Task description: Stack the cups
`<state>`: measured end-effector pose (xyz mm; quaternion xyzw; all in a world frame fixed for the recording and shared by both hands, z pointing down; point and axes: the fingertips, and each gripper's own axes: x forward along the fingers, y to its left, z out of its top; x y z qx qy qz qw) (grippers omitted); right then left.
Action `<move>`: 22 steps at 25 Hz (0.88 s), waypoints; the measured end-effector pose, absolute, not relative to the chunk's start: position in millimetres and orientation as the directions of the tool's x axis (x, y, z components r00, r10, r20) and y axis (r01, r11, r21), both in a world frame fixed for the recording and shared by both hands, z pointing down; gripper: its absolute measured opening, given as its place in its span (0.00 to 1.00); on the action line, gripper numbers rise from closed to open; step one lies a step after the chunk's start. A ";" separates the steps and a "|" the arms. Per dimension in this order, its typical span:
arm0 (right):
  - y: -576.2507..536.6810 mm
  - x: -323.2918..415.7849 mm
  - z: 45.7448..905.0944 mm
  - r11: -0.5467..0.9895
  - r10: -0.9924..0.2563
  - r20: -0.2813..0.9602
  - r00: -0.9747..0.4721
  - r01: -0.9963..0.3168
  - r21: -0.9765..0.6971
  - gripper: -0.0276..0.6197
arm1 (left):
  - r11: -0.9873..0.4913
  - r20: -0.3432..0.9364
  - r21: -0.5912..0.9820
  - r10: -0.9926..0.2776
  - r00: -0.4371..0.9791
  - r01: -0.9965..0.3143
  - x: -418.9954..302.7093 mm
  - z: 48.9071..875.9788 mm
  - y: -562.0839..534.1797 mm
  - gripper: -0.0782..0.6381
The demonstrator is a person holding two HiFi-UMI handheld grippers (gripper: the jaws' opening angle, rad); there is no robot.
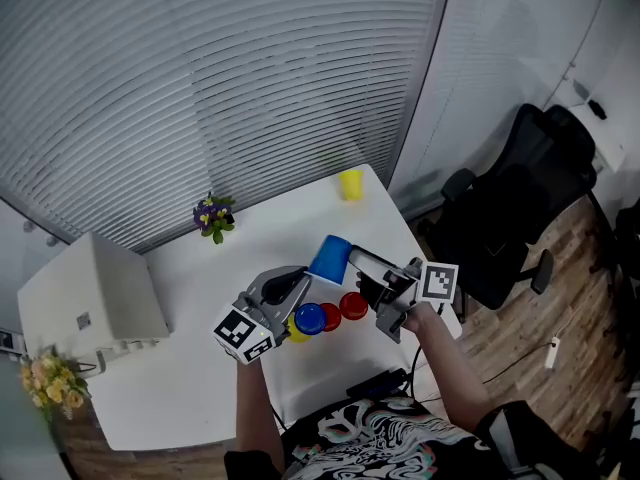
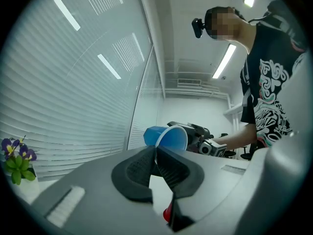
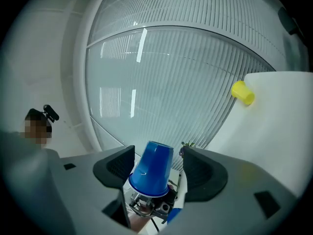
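One blue cup (image 1: 330,258) aloft near red cup (image 1: 353,305) | left tool (image 2: 155,151) pinching rim, right tool (image 3: 155,160) agape around it | yellow cup (image 1: 350,184) far beyond, unstacked

The blue cup (image 1: 330,258) looks like smooth, faintly glossy plastic, as does the yellow cup (image 1: 350,184) near the desk's far right corner. The desk (image 1: 190,368) top is white, smooth and matt. The right gripper (image 3: 157,153) has a matt grey plastic shell and black, finely ribbed pads (image 3: 117,166). The floor (image 1: 530,348) looks like wood planks.
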<state>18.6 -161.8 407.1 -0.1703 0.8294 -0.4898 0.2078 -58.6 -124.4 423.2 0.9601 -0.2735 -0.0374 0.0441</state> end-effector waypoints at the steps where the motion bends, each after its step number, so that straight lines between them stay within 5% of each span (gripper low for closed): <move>1: -161.5 17.8 406.0 0.458 -0.482 -0.188 -0.856 -0.064 -0.887 0.49 | -0.851 -0.058 0.109 -0.521 0.852 -0.513 -58.5 421.1 -122.7 0.13; 8: -155.2 6.4 394.2 0.470 -0.422 -0.239 -0.875 0.015 -0.883 0.51 | -0.889 -0.069 0.129 -0.449 0.891 -0.438 -46.0 416.6 -116.1 0.13; 22: -153.1 16.8 394.5 0.492 -0.429 -0.250 -0.868 0.007 -0.871 0.36 | -0.870 0.005 0.109 -0.484 0.875 -0.482 -37.0 428.3 -125.4 0.14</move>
